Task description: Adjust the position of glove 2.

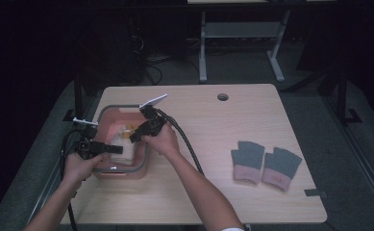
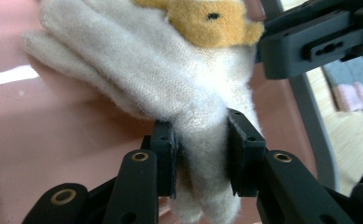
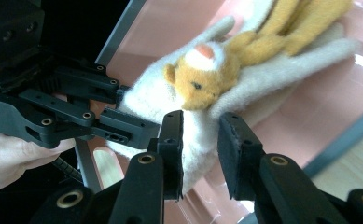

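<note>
Left gripper (image 2: 200, 154): black jaws pinching the fuzzy cuff end of the glove; hand low at the tub's left edge.
Cream glove (image 2: 170, 79): soft knit with an orange plush animal (image 2: 207, 18) sewn on; lies in the tub, fingers pointing away from the left gripper.
Pink tub (image 1: 108, 115): glossy, rounded, grey rim, on the table's left.
Right gripper (image 3: 200, 154): jaws astride the glove, seemingly not pressing; reaches down from the tub's right.
Grey gloves (image 1: 265, 163): fingerless, pink cuffs, well apart on the wooden table (image 1: 213, 192).

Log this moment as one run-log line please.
left claw: shut on fluffy white knitted glove | right claw: open around it | site: pink plastic basin
</note>
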Action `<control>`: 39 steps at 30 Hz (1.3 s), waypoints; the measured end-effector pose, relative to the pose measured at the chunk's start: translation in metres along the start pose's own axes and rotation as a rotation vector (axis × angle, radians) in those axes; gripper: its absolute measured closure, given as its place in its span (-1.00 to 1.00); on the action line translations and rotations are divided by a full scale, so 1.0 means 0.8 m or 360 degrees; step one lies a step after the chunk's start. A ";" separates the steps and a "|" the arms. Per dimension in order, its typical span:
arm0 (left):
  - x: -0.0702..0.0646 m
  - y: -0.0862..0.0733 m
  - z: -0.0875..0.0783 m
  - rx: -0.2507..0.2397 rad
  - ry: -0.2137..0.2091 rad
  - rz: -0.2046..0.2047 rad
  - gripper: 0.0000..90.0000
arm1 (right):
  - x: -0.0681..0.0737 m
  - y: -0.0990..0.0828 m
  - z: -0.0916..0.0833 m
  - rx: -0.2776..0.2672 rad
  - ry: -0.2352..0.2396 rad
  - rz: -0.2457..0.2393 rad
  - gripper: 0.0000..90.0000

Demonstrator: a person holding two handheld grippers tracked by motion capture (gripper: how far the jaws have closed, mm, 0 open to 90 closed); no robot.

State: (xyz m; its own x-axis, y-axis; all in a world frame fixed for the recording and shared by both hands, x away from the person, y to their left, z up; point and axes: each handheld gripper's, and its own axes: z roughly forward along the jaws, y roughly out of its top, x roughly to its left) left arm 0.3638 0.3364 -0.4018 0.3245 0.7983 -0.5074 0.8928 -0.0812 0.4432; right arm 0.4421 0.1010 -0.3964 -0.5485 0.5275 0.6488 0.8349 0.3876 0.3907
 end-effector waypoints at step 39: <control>-0.016 0.017 -0.012 0.0063 0.0316 0.0143 0.43 | -0.004 -0.018 -0.053 -0.0182 0.0186 -0.0015 0.53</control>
State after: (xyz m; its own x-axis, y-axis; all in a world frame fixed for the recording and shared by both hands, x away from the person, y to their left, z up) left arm 0.3688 0.3305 -0.3824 0.3389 0.8884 -0.3097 0.8759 -0.1777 0.4486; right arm 0.4336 0.0613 -0.3766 -0.5531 0.4299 0.7136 0.8330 0.3003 0.4647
